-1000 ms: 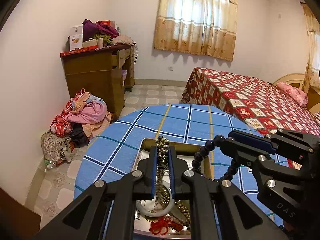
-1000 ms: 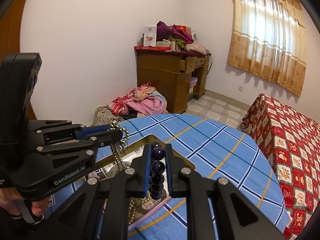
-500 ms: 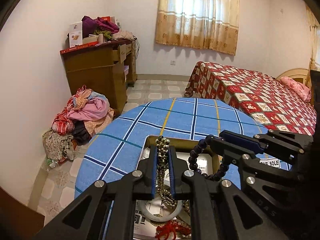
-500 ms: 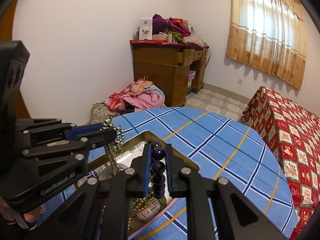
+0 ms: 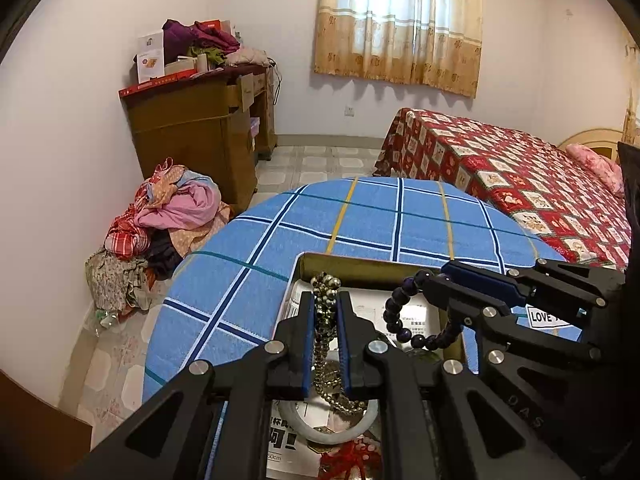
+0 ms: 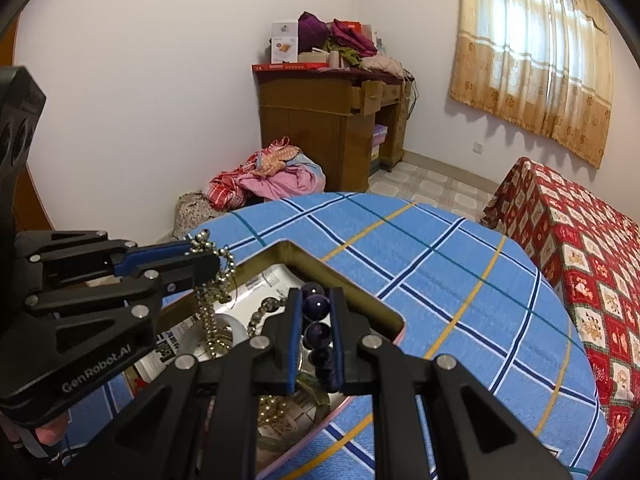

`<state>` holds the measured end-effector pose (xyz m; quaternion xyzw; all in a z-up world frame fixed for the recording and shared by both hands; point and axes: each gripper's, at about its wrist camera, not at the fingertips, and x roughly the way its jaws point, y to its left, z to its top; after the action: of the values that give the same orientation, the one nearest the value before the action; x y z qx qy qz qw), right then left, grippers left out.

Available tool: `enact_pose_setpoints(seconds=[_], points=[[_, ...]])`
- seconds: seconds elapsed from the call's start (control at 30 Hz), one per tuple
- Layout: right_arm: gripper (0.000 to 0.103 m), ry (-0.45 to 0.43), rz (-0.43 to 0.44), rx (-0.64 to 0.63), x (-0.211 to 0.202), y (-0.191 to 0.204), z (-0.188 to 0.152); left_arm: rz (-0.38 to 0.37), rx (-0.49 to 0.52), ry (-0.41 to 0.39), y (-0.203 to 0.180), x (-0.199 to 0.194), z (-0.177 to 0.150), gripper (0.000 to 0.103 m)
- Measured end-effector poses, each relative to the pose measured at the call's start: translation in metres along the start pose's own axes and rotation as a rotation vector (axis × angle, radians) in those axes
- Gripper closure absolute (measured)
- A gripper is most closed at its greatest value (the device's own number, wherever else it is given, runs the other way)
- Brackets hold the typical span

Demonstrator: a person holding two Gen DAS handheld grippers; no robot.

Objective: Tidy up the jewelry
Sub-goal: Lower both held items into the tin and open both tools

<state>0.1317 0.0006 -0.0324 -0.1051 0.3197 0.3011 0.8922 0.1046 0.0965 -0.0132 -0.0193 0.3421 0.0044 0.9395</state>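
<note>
Here, purple bead bracelet (image 6: 317, 332), glossy.

We record a bedroom with plain white walls (image 6: 140, 80) and a floor of pale patterned tiles (image 5: 320, 164). Against the side wall we note a brown wooden desk (image 5: 192, 128) with one drawer (image 6: 370, 94) pulled partly out, its top piled with boxes and crumpled clothes (image 5: 200, 40). On the floor beside the desk we list a heap of clothing (image 5: 168, 216) in pink, red check and floral cloth. On the far wall we enter a window behind a drawn tan patterned curtain (image 5: 400, 20), daylight glowing through, and a wall socket (image 5: 349, 111) below it. At right stands a bed under a red patchwork cover (image 5: 520, 184), with a pink pillow (image 5: 600, 164) and a pale headboard (image 5: 588, 140).
</note>
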Motion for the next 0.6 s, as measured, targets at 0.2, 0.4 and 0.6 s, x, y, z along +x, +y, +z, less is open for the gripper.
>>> enact_pose_setpoints(seconds=[0.2, 0.4, 0.6], points=[[0.087, 0.018, -0.003, 0.009, 0.006, -0.002, -0.004, 0.007, 0.010, 0.020, -0.002, 0.009, -0.004, 0.093], [0.087, 0.032, -0.006, 0.007, 0.011, -0.001, -0.006, 0.015, 0.024, 0.048, -0.004, 0.020, -0.009, 0.093], [0.087, 0.057, -0.019, 0.013, 0.019, -0.004, -0.008, 0.017, 0.037, 0.070, -0.007, 0.029, -0.011, 0.093]])
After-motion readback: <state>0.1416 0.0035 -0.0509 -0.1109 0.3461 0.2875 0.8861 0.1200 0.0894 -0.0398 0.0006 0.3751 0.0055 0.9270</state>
